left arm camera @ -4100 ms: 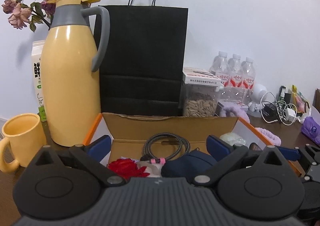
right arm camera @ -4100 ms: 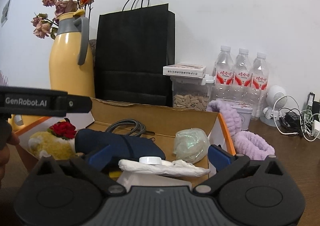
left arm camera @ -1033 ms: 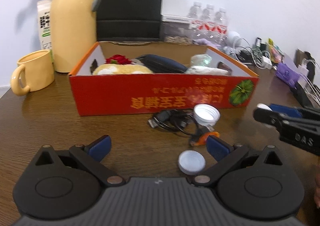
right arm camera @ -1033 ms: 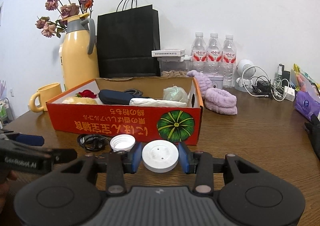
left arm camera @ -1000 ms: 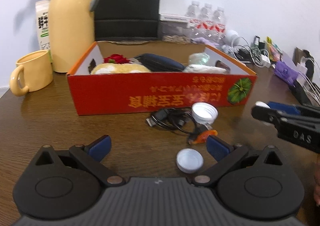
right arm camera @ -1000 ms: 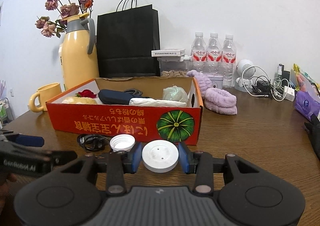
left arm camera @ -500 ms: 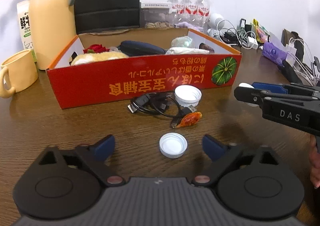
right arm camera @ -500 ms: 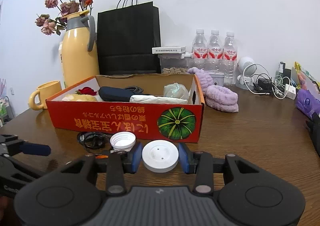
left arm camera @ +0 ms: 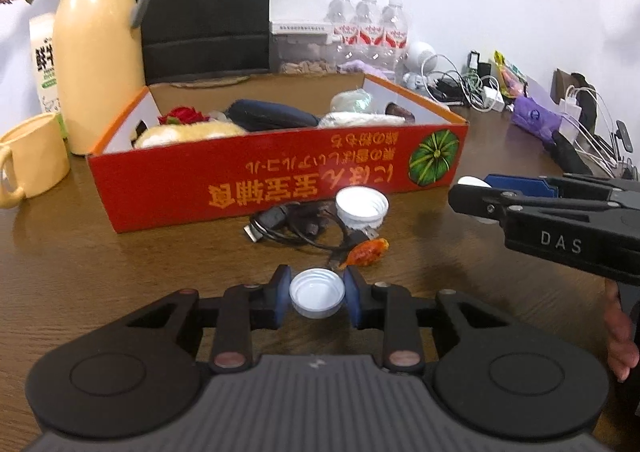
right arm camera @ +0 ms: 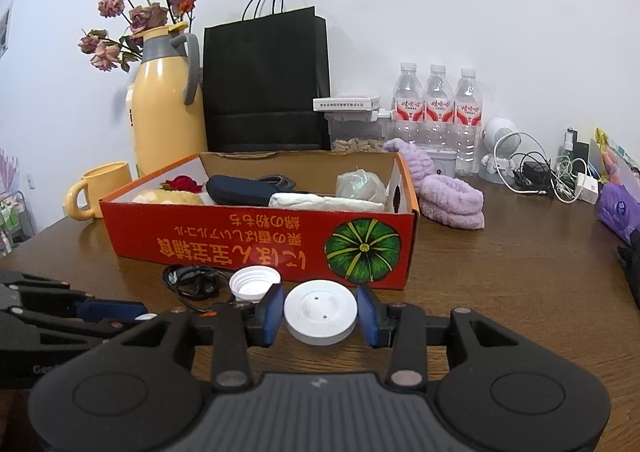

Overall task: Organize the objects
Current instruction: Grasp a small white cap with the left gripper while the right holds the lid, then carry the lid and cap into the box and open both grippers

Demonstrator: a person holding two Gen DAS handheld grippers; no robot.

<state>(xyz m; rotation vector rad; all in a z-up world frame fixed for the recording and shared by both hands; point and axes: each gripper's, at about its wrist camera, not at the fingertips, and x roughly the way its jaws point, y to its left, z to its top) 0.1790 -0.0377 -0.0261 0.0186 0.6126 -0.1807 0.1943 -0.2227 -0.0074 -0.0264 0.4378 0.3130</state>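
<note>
Here we hold two black two-finger grippers over a dark brown wooden table (left arm camera: 80,252). The left gripper (left arm camera: 317,294) has just been closing, and its blue pads now pinch a small white plastic bottle cap (left arm camera: 317,293), open side up and low over the wood; we cannot quite tell whether it has left the surface. The right gripper (right arm camera: 320,314) is clamped on a larger flat white plastic lid (right arm camera: 320,311), held in front of a red cardboard box printed with a green pumpkin (right arm camera: 256,244).

To do this step well, we judge the left grip should stay level and firm, because the cap is shallow and could flip out. A straight lift should come first, then a path that clears a tangled black cable (left arm camera: 296,226), an orange wrapped sweet (left arm camera: 366,250) and a second white cap (left arm camera: 361,207), all lying near the box's front wall, before going over that wall.

The box already holds a dark blue pouch (right arm camera: 240,189), a white cloth roll (right arm camera: 326,203) and a red flower (right arm camera: 182,183). Behind it stand a yellow thermos jug (right arm camera: 166,111) with dried roses, a black paper bag (right arm camera: 266,81), three clear water bottles (right arm camera: 438,103) and a yellow mug (right arm camera: 100,189), against a plain white wall.
</note>
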